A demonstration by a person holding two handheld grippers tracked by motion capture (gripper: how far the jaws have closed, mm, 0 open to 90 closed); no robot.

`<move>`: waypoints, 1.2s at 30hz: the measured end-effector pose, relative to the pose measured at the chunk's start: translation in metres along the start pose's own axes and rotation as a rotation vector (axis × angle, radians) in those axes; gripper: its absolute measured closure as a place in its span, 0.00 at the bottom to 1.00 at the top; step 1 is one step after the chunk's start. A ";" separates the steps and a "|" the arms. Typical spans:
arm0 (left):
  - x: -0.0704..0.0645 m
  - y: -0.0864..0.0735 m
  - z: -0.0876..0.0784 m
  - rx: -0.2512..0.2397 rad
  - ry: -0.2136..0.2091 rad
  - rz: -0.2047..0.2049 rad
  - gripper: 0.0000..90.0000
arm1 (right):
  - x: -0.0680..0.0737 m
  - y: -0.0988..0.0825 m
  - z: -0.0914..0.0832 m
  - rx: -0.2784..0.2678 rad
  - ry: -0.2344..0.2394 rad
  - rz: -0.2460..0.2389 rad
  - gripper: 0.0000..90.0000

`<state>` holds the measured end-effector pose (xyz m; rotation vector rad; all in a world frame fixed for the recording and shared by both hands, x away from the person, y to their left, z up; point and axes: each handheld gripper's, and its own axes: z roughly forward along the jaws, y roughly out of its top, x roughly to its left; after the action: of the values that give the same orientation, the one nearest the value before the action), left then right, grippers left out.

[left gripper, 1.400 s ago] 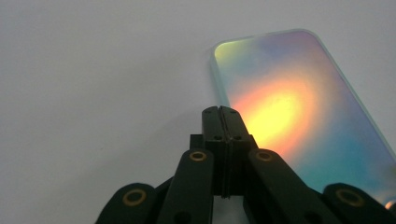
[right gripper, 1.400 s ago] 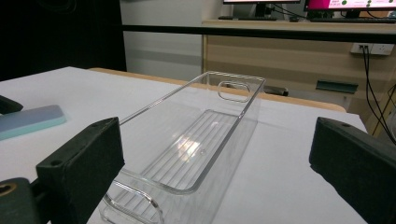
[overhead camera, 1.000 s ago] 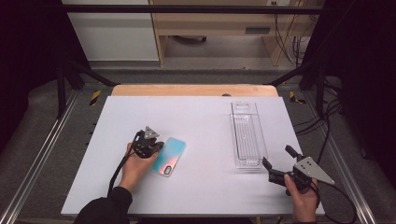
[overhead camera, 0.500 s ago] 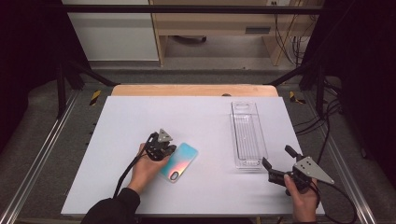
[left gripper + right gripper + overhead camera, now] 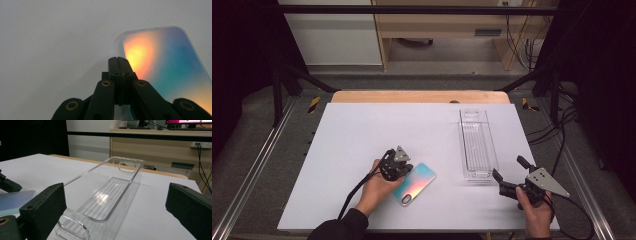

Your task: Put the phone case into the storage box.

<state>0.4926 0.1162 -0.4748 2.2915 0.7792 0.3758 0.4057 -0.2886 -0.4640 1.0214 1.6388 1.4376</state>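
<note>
A phone with an iridescent blue-orange back (image 5: 415, 182) lies flat on the white table, left of centre near the front. My left gripper (image 5: 403, 171) is at its left end. In the left gripper view the jaws (image 5: 118, 60) are shut tight with nothing between them, and their tips rest at the phone's (image 5: 170, 67) rounded edge. My right gripper (image 5: 509, 169) hovers at the front right, open and empty. It faces the near end of a long clear plastic tray (image 5: 463, 150). The right gripper view looks between its wide jaws (image 5: 117, 205) into that tray (image 5: 87, 171), with the phone (image 5: 12, 200) at the far left.
The white tabletop (image 5: 362, 130) has a wooden strip along its far edge. Metal rails run down both sides. A cable trails from each gripper toward the front edge. Cabinets and a desk stand beyond the table.
My left hand has moved to the right across the table, and the phone has slid right with it, turning slightly. The right gripper and the tray have stayed put.
</note>
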 end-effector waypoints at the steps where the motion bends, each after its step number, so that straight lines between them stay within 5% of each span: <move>1: 0.000 -0.001 -0.001 -0.008 0.004 -0.015 1.00 | 0.000 0.000 0.000 -0.001 0.000 -0.002 0.04; 8: -0.006 -0.006 -0.033 -0.110 0.074 -0.079 0.61 | -0.001 0.000 -0.001 -0.004 -0.010 0.000 0.04; 16: -0.028 -0.017 -0.053 -0.122 0.076 -0.095 0.15 | 0.000 0.000 -0.001 0.004 -0.009 0.001 0.03; 23: -0.053 -0.034 -0.053 -0.085 0.047 -0.083 0.09 | 0.001 0.000 -0.001 0.005 -0.004 0.000 0.03; 36: -0.056 -0.048 -0.044 -0.035 0.046 -0.104 0.07 | 0.001 0.000 -0.001 0.008 -0.002 0.003 0.03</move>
<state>0.4080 0.1317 -0.4782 2.2063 0.9040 0.3929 0.4041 -0.2884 -0.4634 1.0299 1.6432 1.4331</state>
